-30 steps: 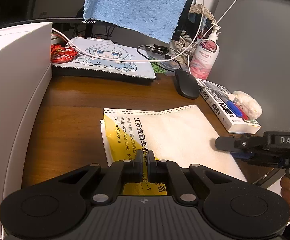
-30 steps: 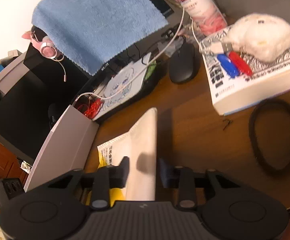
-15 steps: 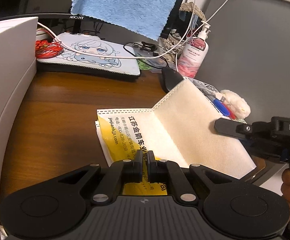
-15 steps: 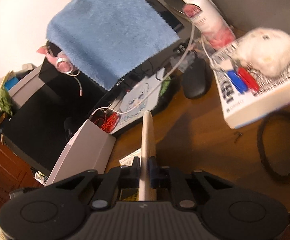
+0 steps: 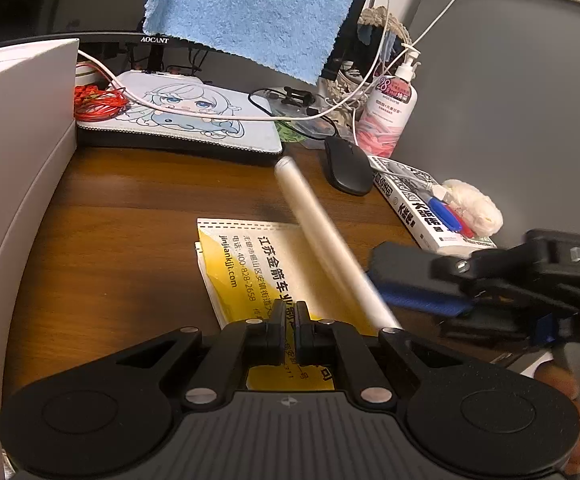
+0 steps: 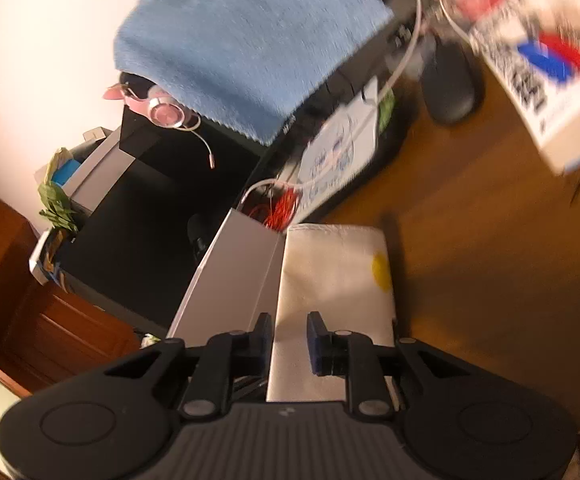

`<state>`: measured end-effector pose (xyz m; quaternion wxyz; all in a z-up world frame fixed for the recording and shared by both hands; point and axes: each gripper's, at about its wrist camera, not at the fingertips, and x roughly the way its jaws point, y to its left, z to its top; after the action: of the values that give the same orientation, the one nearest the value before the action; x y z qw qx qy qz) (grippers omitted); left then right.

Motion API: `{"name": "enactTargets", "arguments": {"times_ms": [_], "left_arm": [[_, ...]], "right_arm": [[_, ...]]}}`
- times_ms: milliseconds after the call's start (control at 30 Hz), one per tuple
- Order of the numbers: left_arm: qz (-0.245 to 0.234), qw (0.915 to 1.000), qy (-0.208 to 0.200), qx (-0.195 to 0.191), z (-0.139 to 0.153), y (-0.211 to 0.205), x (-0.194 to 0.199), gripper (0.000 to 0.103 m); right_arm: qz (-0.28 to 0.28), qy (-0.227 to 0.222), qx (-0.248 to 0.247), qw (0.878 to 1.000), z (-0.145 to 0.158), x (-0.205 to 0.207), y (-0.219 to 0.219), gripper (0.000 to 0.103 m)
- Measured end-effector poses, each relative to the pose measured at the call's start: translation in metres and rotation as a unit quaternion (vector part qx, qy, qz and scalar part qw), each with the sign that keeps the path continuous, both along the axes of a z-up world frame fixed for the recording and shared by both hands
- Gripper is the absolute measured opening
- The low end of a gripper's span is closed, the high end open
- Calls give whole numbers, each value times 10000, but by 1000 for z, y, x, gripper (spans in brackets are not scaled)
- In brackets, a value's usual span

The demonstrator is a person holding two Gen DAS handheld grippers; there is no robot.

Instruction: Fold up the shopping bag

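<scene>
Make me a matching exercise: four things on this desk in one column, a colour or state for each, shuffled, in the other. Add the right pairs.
Things
1. shopping bag
2. computer mouse
3. towel
4. left gripper

States
A. black, resting on the desk beside the book
B. light blue, draped over the monitor
C. shut on the near edge of the bag
D. yellow print, one half lifted off the desk

Pairs: 1-D, 2-A, 3-B, 4-C

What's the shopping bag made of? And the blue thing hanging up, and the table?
The shopping bag looks like thin non-woven fabric, matte cream with a yellow print: its edge is stitched and it bends softly. The blue towel looks like fluffy microfibre or terry cloth, fuzzy all over. The table looks like brown wood or wood veneer, with grain streaks and a slight shine.
</scene>
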<state>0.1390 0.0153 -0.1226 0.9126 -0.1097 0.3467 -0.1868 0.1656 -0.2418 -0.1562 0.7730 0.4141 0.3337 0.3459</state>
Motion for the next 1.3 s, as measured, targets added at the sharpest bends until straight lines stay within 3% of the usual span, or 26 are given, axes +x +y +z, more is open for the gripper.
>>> {"name": "enactTargets", "arguments": {"times_ms": [200, 400, 900, 1100, 1300], "left_arm": [[4, 9998, 73, -182, -2, 7, 2, 0], [0, 9998, -95, -170, 12, 11, -4, 0], [-27, 9987, -504, -74, 46, 18, -18, 4], [-43, 9998, 76, 158, 14, 0, 20, 4], [18, 9999, 72, 156, 6, 3, 21, 3]], "right_arm": [[-31, 25, -299, 9995, -4, 1, 8, 12], [-35, 16, -905, 9959, -5, 1, 23, 0], [-52, -317, -2047, 9783, 8, -6, 49, 0], [-64, -367, -2110, 9768, 9, -8, 49, 0], [-36, -440, -2106, 9766, 7, -10, 50, 0]]}}
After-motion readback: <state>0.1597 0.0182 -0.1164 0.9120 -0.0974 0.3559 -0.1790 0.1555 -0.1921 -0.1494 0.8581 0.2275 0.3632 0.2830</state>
